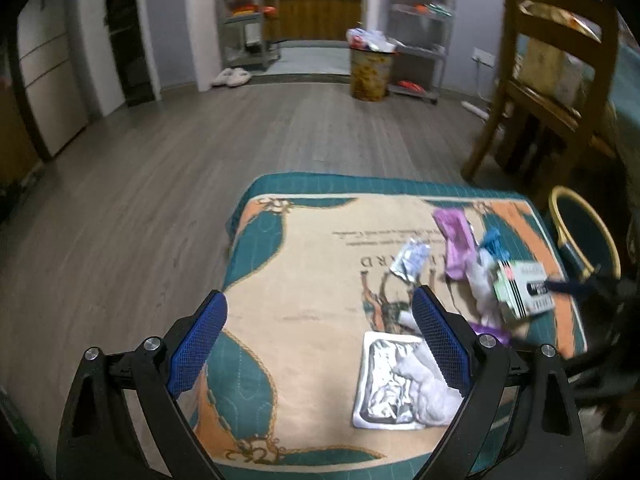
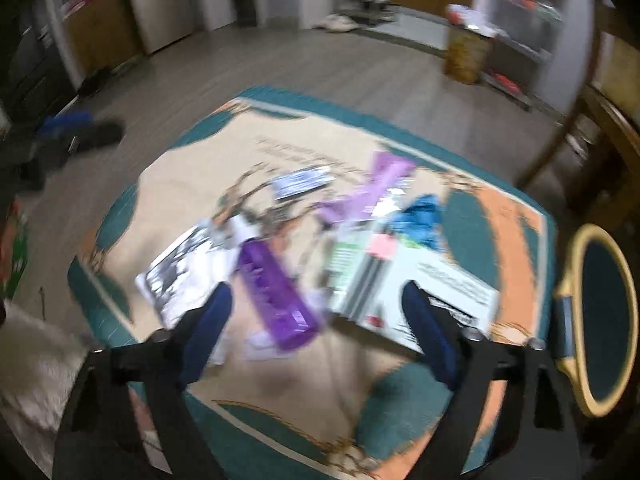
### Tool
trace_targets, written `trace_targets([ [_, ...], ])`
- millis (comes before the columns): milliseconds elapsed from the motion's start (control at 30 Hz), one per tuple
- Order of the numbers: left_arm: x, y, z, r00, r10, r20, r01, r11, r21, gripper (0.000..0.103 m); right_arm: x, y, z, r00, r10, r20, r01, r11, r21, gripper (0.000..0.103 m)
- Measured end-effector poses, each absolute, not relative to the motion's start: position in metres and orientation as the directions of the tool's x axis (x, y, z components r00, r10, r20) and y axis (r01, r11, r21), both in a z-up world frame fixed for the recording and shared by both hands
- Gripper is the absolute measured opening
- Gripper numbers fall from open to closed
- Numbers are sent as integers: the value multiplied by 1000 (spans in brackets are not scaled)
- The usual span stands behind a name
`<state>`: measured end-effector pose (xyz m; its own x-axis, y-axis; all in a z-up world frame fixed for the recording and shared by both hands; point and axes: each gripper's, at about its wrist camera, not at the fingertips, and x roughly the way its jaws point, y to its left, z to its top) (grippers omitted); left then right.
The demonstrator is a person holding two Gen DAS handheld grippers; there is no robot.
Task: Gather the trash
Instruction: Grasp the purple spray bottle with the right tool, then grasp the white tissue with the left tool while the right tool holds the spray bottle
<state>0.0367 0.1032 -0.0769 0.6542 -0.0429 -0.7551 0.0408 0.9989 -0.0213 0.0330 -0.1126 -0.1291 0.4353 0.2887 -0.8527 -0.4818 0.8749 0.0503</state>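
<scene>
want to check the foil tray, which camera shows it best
The left wrist view: the foil tray lies sharp and near, on the cloth beside the left gripper's right finger, crumpled tissue in it. The right wrist view is motion-blurred; there the tray is a smeared silver patch left of the purple bottle.

Crinkled shiny foil tray, wood floor

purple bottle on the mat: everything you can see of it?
The purple bottle is translucent plastic by the look, cylindrical, lying on its side on the patterned mat, its length running diagonally. White paper scraps sit at its near end. It lies between the foil tray and the white-green box. Motion blur hides any cap or label.
</scene>
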Motion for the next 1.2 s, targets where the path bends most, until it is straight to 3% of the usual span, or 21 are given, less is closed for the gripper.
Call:
trace_targets([
  [133,41,111,-80,647,-60,-760,25,998,-58,93,36,-91,-146,374,305,-876,-557,829,51,52],
  [267,47,112,-84,639,-61,-767,29,998,-56,93,42,-76,-160,341,279,-898,-592,806,26,45],
  [367,53,113,-88,632,-62,-772,28,998,-57,93,49,-70,-170,320,260,-911,-602,798,16,45],
  [567,59,114,-94,623,-72,-779,27,997,-70,93,51,-64,-177,281,262,-923,-628,778,30,35],
  [967,56,85,-103,590,-106,-801,110,993,-50,93,57,-110,-122,356,396,-846,-485,852,194,32],
  [1067,51,70,-111,554,-144,-820,167,984,-60,88,57,-127,-106,396,413,-820,-449,866,219,32],
  [1200,45,38,-127,485,-181,-856,290,956,-38,73,62,-155,-89,451,396,-800,-372,898,234,32],
])
